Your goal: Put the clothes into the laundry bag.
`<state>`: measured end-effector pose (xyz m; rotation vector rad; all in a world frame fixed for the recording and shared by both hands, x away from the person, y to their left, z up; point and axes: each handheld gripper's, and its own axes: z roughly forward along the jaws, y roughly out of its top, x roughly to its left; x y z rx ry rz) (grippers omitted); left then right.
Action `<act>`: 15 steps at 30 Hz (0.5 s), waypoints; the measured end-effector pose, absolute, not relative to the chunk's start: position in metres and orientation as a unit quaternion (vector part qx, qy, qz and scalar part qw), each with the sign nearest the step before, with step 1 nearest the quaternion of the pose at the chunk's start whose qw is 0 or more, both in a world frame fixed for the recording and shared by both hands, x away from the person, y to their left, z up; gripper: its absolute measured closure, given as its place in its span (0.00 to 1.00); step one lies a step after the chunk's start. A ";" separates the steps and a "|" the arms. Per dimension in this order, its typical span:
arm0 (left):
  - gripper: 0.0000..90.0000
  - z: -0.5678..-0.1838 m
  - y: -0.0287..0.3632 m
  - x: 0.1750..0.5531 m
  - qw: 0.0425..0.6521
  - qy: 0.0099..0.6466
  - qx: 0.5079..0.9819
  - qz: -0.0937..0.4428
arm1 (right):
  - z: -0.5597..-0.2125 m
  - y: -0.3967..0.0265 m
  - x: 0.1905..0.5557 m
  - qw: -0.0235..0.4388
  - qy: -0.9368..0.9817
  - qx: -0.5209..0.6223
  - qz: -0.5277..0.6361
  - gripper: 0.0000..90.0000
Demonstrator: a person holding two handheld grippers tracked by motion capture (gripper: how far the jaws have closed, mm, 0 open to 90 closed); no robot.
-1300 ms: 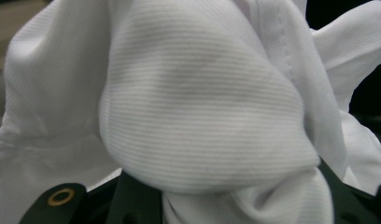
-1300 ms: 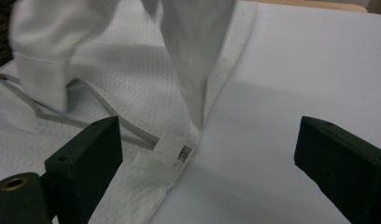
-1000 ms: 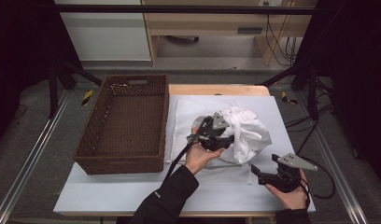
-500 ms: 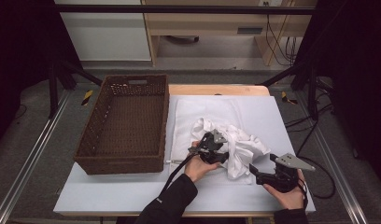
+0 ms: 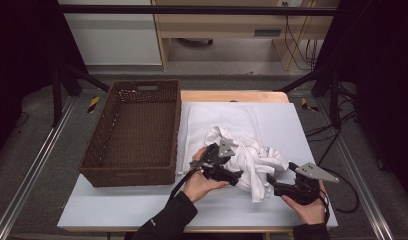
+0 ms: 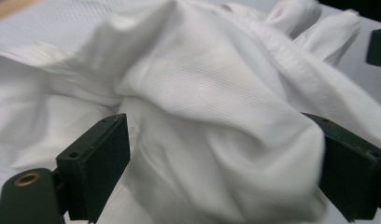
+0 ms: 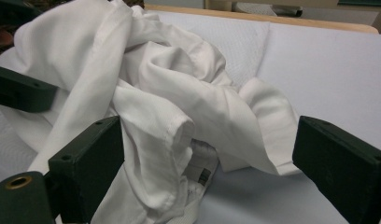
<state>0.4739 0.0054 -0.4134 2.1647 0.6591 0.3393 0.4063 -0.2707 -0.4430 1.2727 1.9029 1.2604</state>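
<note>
While both tools sat at the near edge of the table (image 5: 142,210), I checked their jaws first. My left gripper (image 5: 231,176) had just been opening: its jaws stood wide with a fold of the white garment (image 5: 252,157) bulging between them, and as far as I could judge the pads were not pressing on it. My right gripper (image 5: 272,182) also stood wide, its jaws spread either side of a hanging hem and what looked like a small sewn-in label (image 7: 200,173), nothing pinched.

Between the two tools the garment lay crumpled in a loose heap, resting partly on a flat white cloth (image 5: 212,120) spread on the table surface. I judged it light, thin and very soft, the sort of fabric that slumps and slides rather than keeps a shape, so a grab at the bulk would only bunch it further. A stitched edge seemed the better hold: the ribbed seam (image 6: 277,46) running across the top of the heap, or the hem nearest my right jaws.

Farther off to the left, the brown wicker basket (image 5: 99,155) stood beside the cloth.
</note>
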 end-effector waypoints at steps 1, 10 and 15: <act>0.12 -0.409 0.010 0.472 0.420 0.261 0.859 0.135 | -0.442 -0.270 0.407 0.262 0.702 0.470 0.467 0.10; 0.27 -0.402 0.048 0.448 0.433 0.266 0.848 0.152 | -0.429 -0.247 0.416 0.249 0.709 0.452 0.480 0.09; 0.44 -0.414 0.062 0.440 0.436 0.278 0.841 0.160 | -0.429 -0.232 0.423 0.241 0.716 0.448 0.477 0.09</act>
